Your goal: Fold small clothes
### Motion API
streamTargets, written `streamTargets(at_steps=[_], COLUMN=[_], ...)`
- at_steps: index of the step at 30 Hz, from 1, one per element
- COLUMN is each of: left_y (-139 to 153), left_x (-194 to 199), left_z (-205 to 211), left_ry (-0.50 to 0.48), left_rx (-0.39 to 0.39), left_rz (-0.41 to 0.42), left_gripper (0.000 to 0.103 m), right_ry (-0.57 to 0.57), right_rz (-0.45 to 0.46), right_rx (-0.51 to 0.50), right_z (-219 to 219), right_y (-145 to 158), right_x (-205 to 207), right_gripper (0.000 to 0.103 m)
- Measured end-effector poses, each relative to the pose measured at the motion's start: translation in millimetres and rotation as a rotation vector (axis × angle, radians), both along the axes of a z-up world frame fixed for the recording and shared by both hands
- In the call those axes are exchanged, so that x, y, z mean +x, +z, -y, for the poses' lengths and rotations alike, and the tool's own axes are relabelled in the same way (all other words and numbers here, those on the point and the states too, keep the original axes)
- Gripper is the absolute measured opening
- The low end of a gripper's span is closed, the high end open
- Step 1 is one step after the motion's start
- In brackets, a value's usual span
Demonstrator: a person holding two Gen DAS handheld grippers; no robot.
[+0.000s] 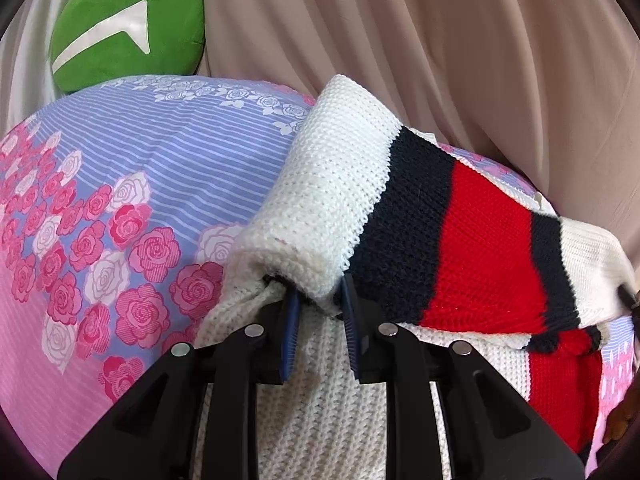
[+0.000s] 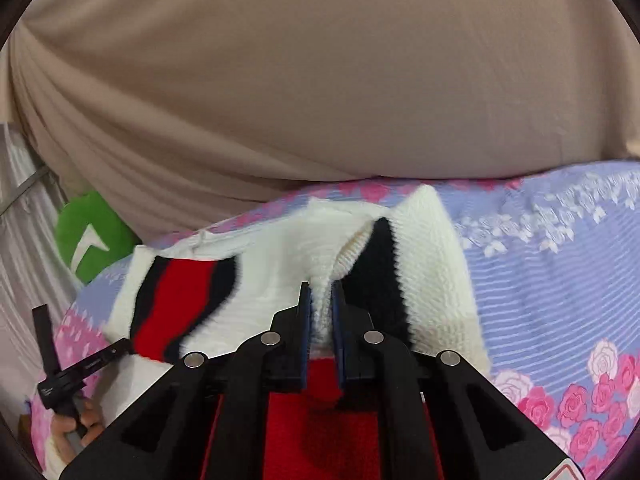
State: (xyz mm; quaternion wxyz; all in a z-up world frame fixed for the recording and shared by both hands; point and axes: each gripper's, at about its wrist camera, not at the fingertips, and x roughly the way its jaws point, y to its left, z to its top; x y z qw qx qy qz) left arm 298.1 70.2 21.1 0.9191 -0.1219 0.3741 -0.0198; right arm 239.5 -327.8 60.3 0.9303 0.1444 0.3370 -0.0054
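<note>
White knit with navy and red stripes fills both views: the small sweater [image 1: 460,232] lies on the bed [image 1: 120,200], over its rose-printed sheet, near the far edge where beige fabric [image 1: 440,40] hangs behind. We have it pinched in two places. Our left gripper [image 1: 320,300] has its fingers [image 1: 291,320] drawn narrow around a rolled white part, most likely a sleeve, lifted off the sheet. Our right gripper [image 2: 320,300] has its fingers [image 2: 305,312] nearly together on a ridge of white knit beside a navy band, and the cloth rises into a small peak there.

We judge the fold to be in mid-course: one part of the sweater is raised and doubled over the striped body, but nothing is laid flat yet. The next move, as we read it, calls for carrying both pinched parts together across the body, keeping them level so the knit does not twist, then lowering before letting go. Loose knit stretches and sags, so an uneven pull could drag the layer beneath out of line. A green cushion [image 1: 128,24] sits at the far-left corner of the bed, well apart.
</note>
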Motion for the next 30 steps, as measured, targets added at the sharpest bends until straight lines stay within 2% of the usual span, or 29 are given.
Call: streamTargets(at_steps=[1, 2, 4, 6, 8, 10, 12, 13, 14, 15, 16, 19, 22, 23, 24, 26, 28, 30], left_y=[0.4, 0.3, 1.5, 3.4, 9.4, 14.8, 17.2, 17.0, 16.2, 15.2, 13.3, 3.0, -8.1, -11.7, -14.4, -15.0, -17.0, -16.6], left_x=[-0.1, 0.1, -1.1, -6.7, -24.3, -56.2, -101.0, -123.7, -150.9, -174.6, -192.1, -242.7, -270.1, -275.5, -277.9, -280.8, -279.5, -277.3], left_z=[1.0, 2.2, 2.1, -2.1, -9.3, -15.5, -27.4, -34.3, -43.4, -51.1, -57.8, -74.2, -77.2, -75.3, -72.6, -65.4, -57.4, -51.7], left_ry=[-0.001, -0.001, 0.002, 0.007, 0.008, -0.013, -0.051, -0.07, -0.089, -0.108, -0.118, -0.144, -0.168, -0.184, -0.19, -0.18, -0.182, -0.166], left_rx=[0.001, 0.001, -0.007, -0.028, -0.04, -0.001, 0.023, 0.026, 0.022, 0.014, 0.003, -0.065, -0.176, -0.219, -0.235, -0.228, -0.237, -0.233], left_rz=[0.0, -0.001, 0.002, 0.013, 0.04, 0.061, 0.061, 0.055, 0.046, 0.037, 0.025, -0.026, -0.073, -0.078, -0.082, -0.06, -0.042, -0.016], left_gripper=[0.023, 0.024, 0.024, 0.024, 0.024, 0.036, 0.045, 0.05, 0.052, 0.056, 0.058, 0.06, 0.06, 0.06, 0.061, 0.068, 0.076, 0.077], right_ry=[-0.015, -0.013, -0.033, -0.055, -0.031, 0.021, 0.061, 0.077, 0.087, 0.094, 0.097, 0.104, 0.131, 0.134, 0.13, 0.103, 0.108, 0.09], right_rz=[-0.098, -0.07, -0.084, -0.087, -0.036, -0.014, -0.015, -0.027, -0.044, -0.061, -0.068, -0.08, -0.077, -0.075, -0.083, -0.087, -0.084, -0.089], right_rx=[-0.018, 0.057, 0.148, 0.121, 0.102, 0.11, 0.1, 0.098, 0.108, 0.124, 0.143, 0.195, 0.251, 0.273, 0.27, 0.248, 0.307, 0.34], right_z=[-8.1, -1.2, 9.3, 5.2, -0.7, -6.6, -0.7, -2.1, 6.4, 5.6, 7.3, -6.0, -23.3, -29.0, -27.1, -33.4, -32.7, -32.4], right_y=[-28.3, -31.8, -28.6, -25.3, -19.4, -21.3, -26.7, -39.9, -39.6, -51.9, -48.7, -75.1, -67.5, -73.6, -66.4, -59.1, -57.2, -57.8], right_x=[20.5, 23.0, 23.4, 7.8, -36.4, -87.4, -140.4, -174.9, -198.6, -224.1, -243.3, -289.0, -302.4, -298.7, -296.9, -297.8, -298.5, -295.1], right_gripper=[0.009, 0.008, 0.011, 0.016, 0.02, 0.024, 0.039, 0.042, 0.045, 0.045, 0.045, 0.045, 0.045, 0.045, 0.045, 0.047, 0.048, 0.048])
